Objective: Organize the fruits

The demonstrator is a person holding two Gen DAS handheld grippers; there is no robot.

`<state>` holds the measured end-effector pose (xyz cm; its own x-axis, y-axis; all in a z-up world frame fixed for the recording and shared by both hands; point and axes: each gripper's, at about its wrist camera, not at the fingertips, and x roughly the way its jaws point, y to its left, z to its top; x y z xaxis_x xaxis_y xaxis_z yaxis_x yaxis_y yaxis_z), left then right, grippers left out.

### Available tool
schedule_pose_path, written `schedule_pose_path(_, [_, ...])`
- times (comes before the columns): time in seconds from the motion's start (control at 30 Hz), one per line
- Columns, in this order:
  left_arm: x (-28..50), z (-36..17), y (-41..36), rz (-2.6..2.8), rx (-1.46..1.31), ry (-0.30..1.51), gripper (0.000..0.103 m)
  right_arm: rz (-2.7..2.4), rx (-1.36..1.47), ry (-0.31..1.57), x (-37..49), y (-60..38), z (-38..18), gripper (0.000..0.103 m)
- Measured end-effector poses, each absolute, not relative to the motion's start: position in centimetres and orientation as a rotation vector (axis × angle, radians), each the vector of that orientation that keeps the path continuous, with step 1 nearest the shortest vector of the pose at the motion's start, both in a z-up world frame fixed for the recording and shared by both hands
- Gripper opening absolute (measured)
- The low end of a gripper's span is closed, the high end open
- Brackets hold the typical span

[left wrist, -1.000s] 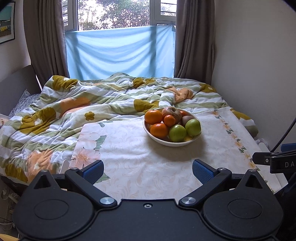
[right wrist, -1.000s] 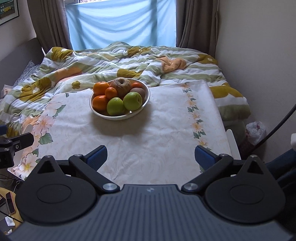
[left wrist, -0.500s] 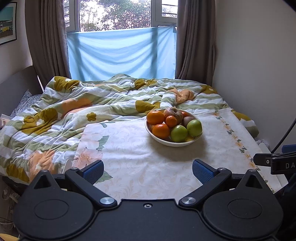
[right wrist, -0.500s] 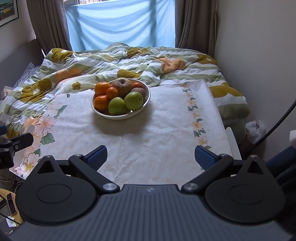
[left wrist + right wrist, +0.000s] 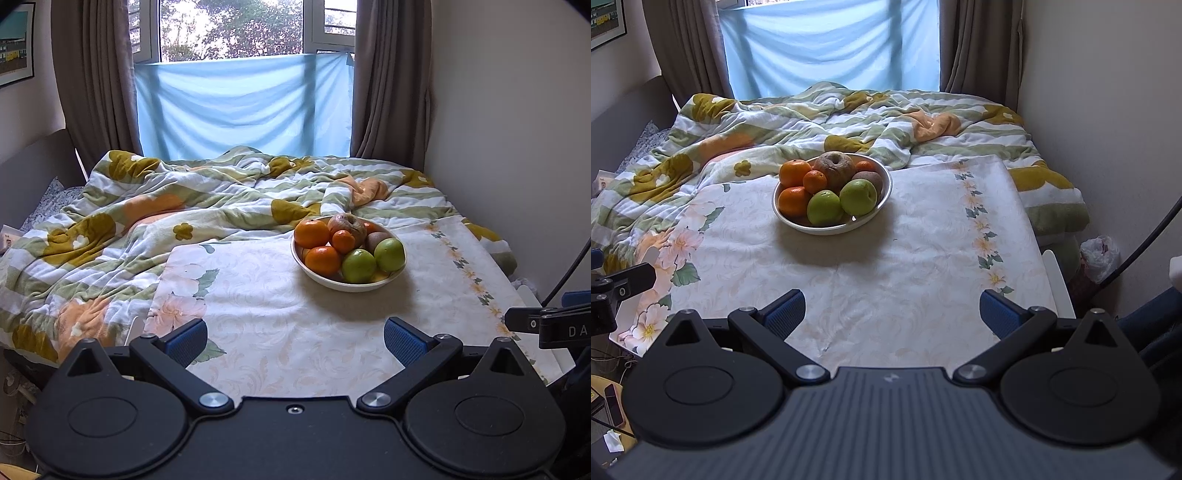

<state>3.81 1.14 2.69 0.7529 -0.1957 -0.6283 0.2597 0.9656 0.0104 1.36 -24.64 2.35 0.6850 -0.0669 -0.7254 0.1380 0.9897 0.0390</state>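
Observation:
A white bowl stands on a floral tablecloth, far centre-right in the left wrist view and far centre-left in the right wrist view. It holds several oranges, two green apples, a wrinkled brown apple and a kiwi. My left gripper is open and empty, above the cloth's near edge, well short of the bowl. My right gripper is open and empty, also short of the bowl.
A rumpled flowered quilt covers the bed behind and left of the cloth. A wall runs along the right side. Curtains and a blue sheet hang at the window. A plastic bag lies on the floor at right.
Both views have tilted up slightly, so the bowl sits a little lower in frame and more window shows. Both grippers stay open and empty.

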Motion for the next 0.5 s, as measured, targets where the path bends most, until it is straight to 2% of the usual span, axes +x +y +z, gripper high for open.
schedule_pose_path(0.5, [3.93, 2.36, 1.62, -0.225, 0.078, 0.684, 0.103, -0.106, 0.096, 0.826, 1.82, -23.94, 2.32, 0.103])
